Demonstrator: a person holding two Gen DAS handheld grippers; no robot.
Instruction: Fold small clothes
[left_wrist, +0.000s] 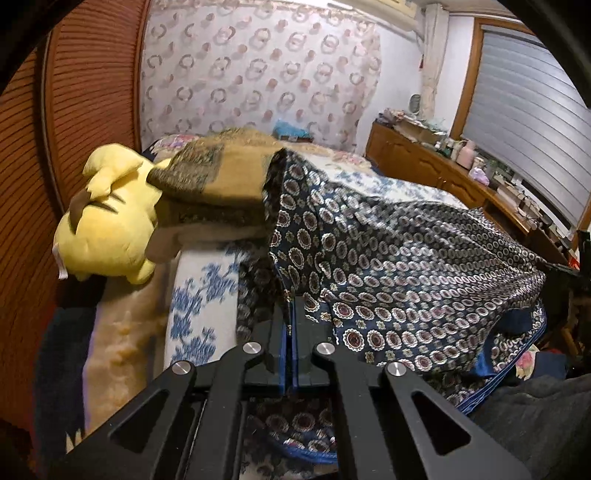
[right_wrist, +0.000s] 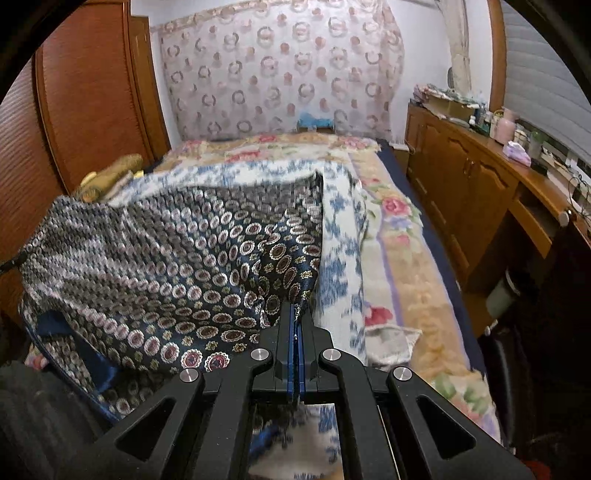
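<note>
A dark blue patterned garment with rings and medallions hangs stretched between my two grippers above the bed. My left gripper is shut on its left edge; the cloth spreads away to the right. In the right wrist view the same garment spreads to the left, and my right gripper is shut on its right edge. The lower part of the garment sags toward the bed's near edge, showing a plain blue lining.
A blue-and-white floral cloth lies on the bed over a flowered blanket. A yellow plush toy and a folded brown patterned cloth lie at the left. A wooden wardrobe stands left, a cluttered wooden cabinet right.
</note>
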